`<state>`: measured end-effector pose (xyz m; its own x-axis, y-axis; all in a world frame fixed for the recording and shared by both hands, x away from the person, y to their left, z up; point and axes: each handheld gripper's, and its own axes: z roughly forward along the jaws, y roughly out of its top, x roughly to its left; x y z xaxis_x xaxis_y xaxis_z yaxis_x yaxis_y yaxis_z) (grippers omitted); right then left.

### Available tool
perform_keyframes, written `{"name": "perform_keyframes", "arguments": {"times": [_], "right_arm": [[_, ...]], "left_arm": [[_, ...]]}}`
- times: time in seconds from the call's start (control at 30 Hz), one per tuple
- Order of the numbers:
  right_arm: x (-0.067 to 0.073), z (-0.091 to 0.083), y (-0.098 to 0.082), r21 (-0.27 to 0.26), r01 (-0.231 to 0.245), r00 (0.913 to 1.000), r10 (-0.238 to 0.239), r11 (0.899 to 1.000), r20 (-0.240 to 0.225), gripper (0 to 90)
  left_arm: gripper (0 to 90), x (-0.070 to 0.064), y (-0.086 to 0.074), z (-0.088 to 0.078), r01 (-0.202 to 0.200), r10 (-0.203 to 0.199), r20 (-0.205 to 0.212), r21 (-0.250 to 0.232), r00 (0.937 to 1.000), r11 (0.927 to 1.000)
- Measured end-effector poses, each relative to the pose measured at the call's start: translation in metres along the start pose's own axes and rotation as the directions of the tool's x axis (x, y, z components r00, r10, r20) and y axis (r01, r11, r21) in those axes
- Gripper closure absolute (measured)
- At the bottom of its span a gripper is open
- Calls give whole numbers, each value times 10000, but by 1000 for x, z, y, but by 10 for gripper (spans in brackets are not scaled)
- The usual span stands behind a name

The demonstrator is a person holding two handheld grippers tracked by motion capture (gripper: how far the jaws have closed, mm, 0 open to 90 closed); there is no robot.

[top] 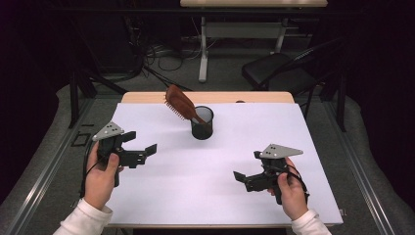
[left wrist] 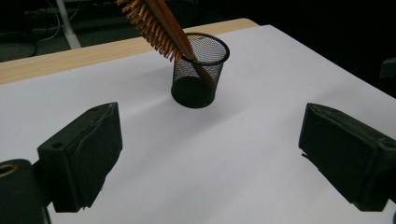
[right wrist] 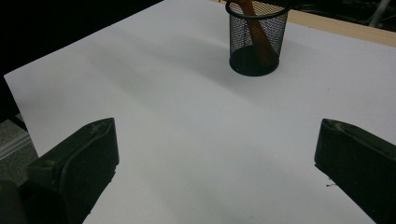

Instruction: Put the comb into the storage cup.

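**One brush, one cup, two empty grippers**

One black mesh cup (top: pixel 202 123) stands upright on the white sheet (top: pixel 215 166) that covers the table (top: pixel 147 97), toward the far middle of it. One brown hairbrush (top: pixel 180 104) sits in the cup handle down, its bristled head leaning out over the rim to the left as the high view shows it. In the left gripper view the bristles (left wrist: pixel 148 24) face down and to the left, and the handle runs down inside the mesh to the cup's floor.

Two grippers are in the scene, one in each of the person's two hands. The left gripper (top: pixel 149 149) hovers over the left side of the sheet, its two jaws spread wide with nothing between them; from its own camera the cup (left wrist: pixel 198 70) lies ahead, well apart from the jaws. The right gripper (top: pixel 239 176) is at the near right of the sheet, also released, its two jaws standing wide apart over bare white paper, with the cup (right wrist: pixel 256 39) far off toward the top of its view. Neither gripper touches the brush or the cup.

Behind the table, one dark chair (top: pixel 279 68) stands on the floor at the right, and one further table (top: pixel 254 3) shows at the top edge.
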<state>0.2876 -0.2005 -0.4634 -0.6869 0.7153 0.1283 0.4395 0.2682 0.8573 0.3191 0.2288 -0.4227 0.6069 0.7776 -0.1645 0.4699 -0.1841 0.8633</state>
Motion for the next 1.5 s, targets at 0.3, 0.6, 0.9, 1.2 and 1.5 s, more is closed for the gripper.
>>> {"name": "perform_keyframes", "arguments": {"times": [0.3, 0.6, 0.9, 1.2, 1.5], "right_arm": [[-7, -7, -11, -53, -206, 9996, 207, 9998, 200, 0], [-15, -11, -23, -5, -449, 9980, 449, 9990, 445, 0], [-23, -14, -34, 26, -706, 9947, 702, 9975, 745, 0], [-33, -15, -46, -50, -904, 9906, 904, 9959, 1023, 0], [-44, -15, -58, -158, -1219, 9833, 1229, 9924, 1344, 0]], "left_arm": [[64, 5, -24, 0, 391, -391, 47, -9, 9992, 9992], [64, 12, -44, 0, 792, -791, -72, 25, 9968, 9969], [64, 15, -57, 2, 809, -808, -333, 11, 9962, 9967], [65, 23, -76, 8, 1146, -1146, -527, -31, 9920, 9934], [66, 30, -86, 11, 1064, -1051, -919, 99, 9902, 9943]]}}
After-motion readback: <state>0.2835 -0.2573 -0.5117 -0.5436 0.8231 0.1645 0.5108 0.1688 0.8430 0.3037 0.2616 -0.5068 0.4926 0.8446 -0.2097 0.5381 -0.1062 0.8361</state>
